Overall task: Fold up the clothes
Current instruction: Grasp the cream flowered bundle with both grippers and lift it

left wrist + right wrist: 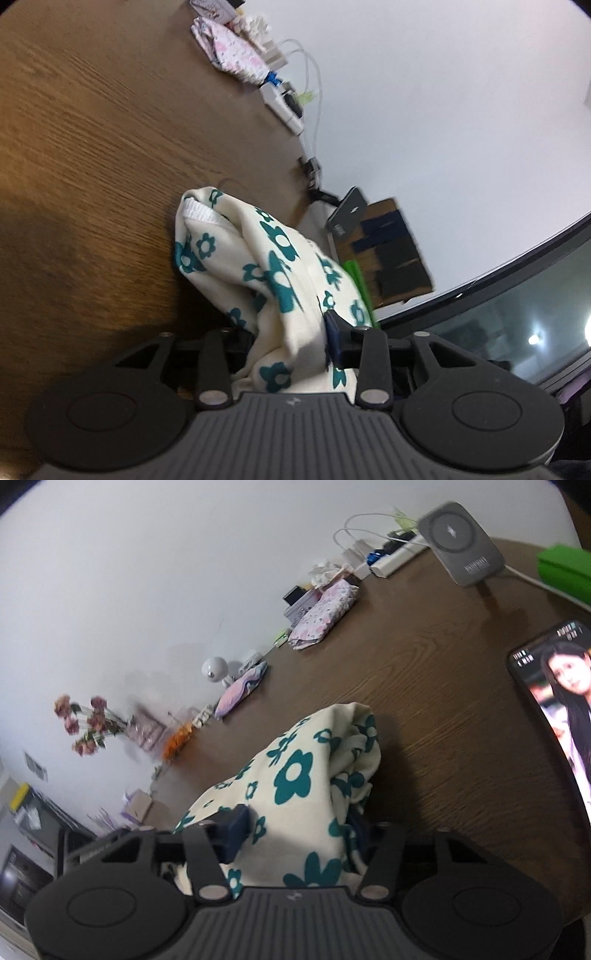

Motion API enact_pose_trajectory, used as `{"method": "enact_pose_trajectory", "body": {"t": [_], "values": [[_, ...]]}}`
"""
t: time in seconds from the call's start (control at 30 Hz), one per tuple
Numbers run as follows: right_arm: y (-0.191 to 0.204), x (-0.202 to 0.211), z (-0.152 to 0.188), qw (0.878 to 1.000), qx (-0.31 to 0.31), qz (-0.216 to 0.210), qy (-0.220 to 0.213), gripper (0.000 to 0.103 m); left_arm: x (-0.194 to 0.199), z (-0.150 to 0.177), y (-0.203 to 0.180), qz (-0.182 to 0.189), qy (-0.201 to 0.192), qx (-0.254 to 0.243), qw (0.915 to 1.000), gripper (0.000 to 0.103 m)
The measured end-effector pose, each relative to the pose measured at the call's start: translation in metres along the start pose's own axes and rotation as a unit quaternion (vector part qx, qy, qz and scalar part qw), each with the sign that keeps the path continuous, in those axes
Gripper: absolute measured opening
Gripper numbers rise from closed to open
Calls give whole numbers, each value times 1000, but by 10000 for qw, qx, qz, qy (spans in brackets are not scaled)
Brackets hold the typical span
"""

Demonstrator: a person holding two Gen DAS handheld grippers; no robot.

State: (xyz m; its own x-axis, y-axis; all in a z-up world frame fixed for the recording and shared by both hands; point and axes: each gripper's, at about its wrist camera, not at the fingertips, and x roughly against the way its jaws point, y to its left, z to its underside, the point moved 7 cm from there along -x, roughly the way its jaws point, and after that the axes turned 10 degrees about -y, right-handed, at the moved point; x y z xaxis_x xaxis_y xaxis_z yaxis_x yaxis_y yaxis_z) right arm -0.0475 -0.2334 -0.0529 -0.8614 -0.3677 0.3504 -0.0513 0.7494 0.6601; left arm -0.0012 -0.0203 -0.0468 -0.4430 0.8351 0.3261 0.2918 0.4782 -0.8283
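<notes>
A phone [557,709], grey charger [461,550], power strip [397,559] and dried flowers [86,722] line the wooden table [443,657].

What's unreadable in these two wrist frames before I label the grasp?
- Left wrist view: the left finger of the left gripper is buried under the floral garment.
- Right wrist view: the right finger of the right gripper is hidden by the same cloth.
- Phone: cut off by the frame edge.
- Garment type: bunched, unclear.
</notes>
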Motion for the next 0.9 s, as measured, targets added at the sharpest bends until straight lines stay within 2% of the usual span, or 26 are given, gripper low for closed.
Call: {"method": "enact_pose_trajectory", "body": {"t": [0.1, 0.23, 0.3, 0.4, 0.47, 0.53, 0.57, 0.67, 0.77, 0.9], "values": [[12, 3, 5, 9981, 568, 240, -62, 46, -3, -5, 0, -235, 114, -198, 9995, 37], [15, 4, 11, 9979, 586, 264, -19, 47, -5, -8, 3, -466, 100, -230, 9986, 40], [13, 8, 8, 9980, 545, 294, -82, 56, -3, -9, 3, -502, 72, -234, 9984, 42], [8, 13, 3, 9985, 356, 408, -126, 63, 1, -9, 1, -511, 61, -350, 9981, 46], [5, 10, 2, 9981, 345, 507, -43, 72, 2, -9, 1, -534, 69, -364, 9979, 46], [1, 6, 5, 9984, 208, 520, 52, 74, 3, -9, 3, -527, 59, -332, 9980, 46], [2, 5, 6, 9985, 222, 502, 72, 73, 3, -9, 4, -516, 53, -312, 9982, 45], [5, -2, 12, 9990, 177, 346, 236, 49, 1, -9, 7, -548, 57, -307, 9980, 39], [9, -7, 15, 9990, 183, 249, 315, 42, 4, -11, 10, -477, -55, -230, 9986, 34], [4, -14, 11, 9994, -264, -71, 225, 37, 14, -16, 9, -298, -302, -189, 9989, 32]]}}
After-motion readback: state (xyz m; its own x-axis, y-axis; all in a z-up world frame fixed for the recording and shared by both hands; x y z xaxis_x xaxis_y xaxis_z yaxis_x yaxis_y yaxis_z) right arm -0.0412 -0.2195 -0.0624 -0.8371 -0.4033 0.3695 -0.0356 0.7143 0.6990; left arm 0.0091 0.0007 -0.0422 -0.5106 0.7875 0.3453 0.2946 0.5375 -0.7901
